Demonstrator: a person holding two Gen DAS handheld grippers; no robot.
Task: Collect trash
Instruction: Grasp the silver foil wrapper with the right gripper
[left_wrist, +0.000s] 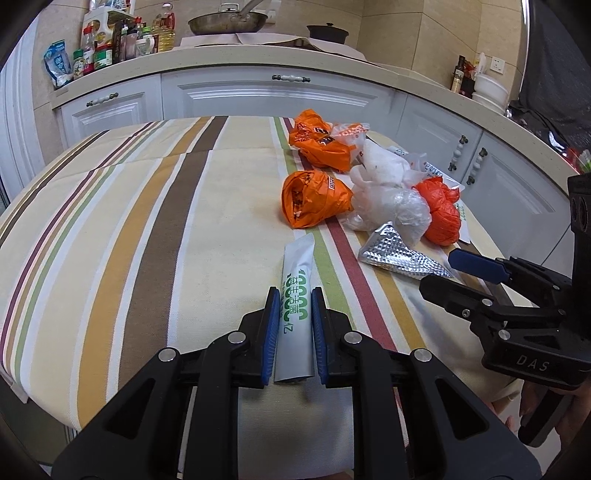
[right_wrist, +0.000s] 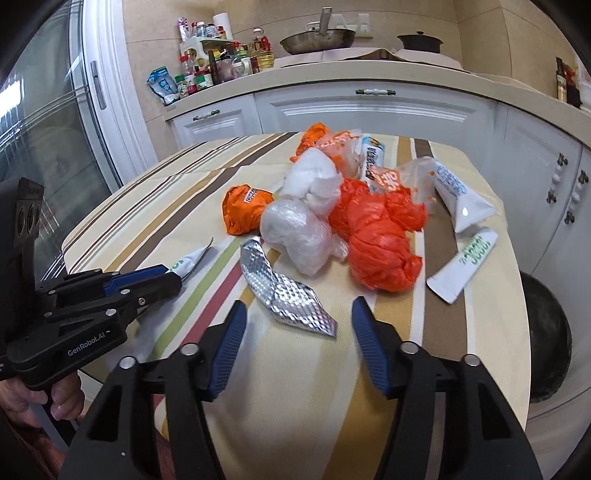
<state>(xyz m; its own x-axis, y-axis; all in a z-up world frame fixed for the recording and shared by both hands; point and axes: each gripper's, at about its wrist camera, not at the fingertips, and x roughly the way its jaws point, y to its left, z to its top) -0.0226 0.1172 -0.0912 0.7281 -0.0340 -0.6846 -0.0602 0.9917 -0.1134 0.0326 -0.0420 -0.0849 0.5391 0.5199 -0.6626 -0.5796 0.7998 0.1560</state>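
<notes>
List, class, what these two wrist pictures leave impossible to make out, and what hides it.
- Left wrist view: the near end of the white green-printed sachet is hidden between the left gripper's blue pads.
- Right wrist view: the dark round container beyond the striped tablecloth is cut off by the table edge; its contents are unseen.
- Both views: labels on the counter bottles are too small.

Striped cloth over the worktop, bands of cream, brown, orange, green and red. Behind it, white cabinets with dark-ended handles, topped by a pale speckled counter curving round to the right. Beige tiled wall above. At the counter's left end, a crowd of bottles and jars; further along, a wok and a dark lidded pot. White wall socket at right. Glass door with white frame at far left.
</notes>
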